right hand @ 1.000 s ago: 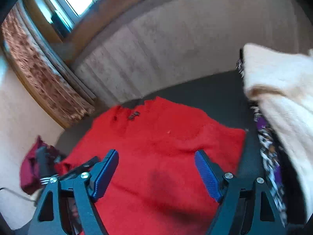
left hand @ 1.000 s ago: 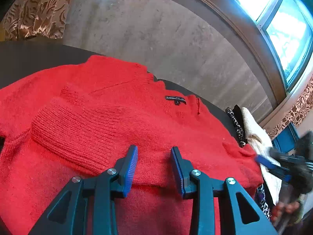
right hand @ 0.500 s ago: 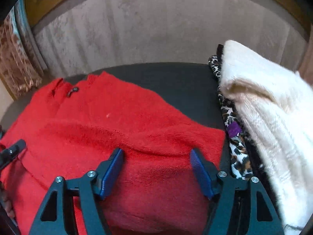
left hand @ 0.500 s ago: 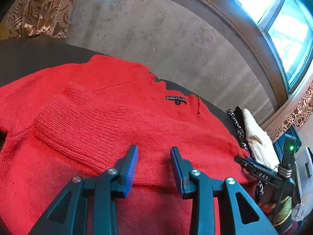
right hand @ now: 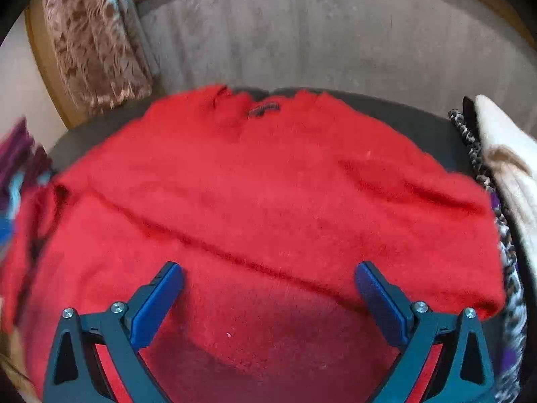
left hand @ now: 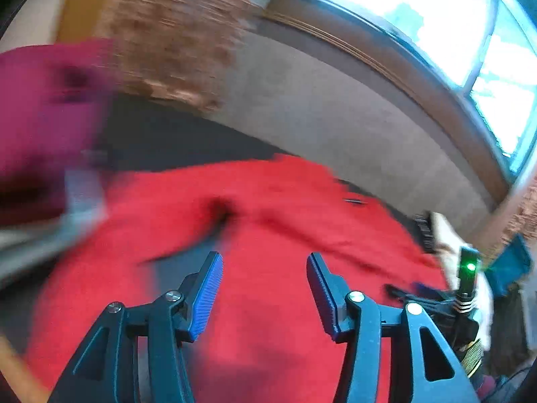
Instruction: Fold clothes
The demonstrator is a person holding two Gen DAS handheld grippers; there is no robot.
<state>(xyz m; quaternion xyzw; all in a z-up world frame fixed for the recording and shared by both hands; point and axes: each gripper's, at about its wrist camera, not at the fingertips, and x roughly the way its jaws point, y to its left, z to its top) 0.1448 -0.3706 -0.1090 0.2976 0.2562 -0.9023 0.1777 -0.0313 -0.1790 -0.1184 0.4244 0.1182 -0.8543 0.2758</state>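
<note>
Your fuzzy red knitted sweater (right hand: 268, 201) lies spread on the dark table (right hand: 419, 127), its neckline and small dark label (right hand: 263, 109) at the far edge near the grey wall. A folded-over layer runs as a diagonal crease across its middle. Your right gripper (right hand: 268, 294) hovers over the near part of the sweater; its fingers have just been opening and stand spread wide, nothing between them. Your left gripper (left hand: 265, 285) is above the sweater's left side in a blurred view; its fingers have just been opening too and are released, gripping nothing. A cream fluffy garment (right hand: 506, 168) sits on a leopard-print cloth (right hand: 470, 144) just beside the sweater's right edge.
</note>
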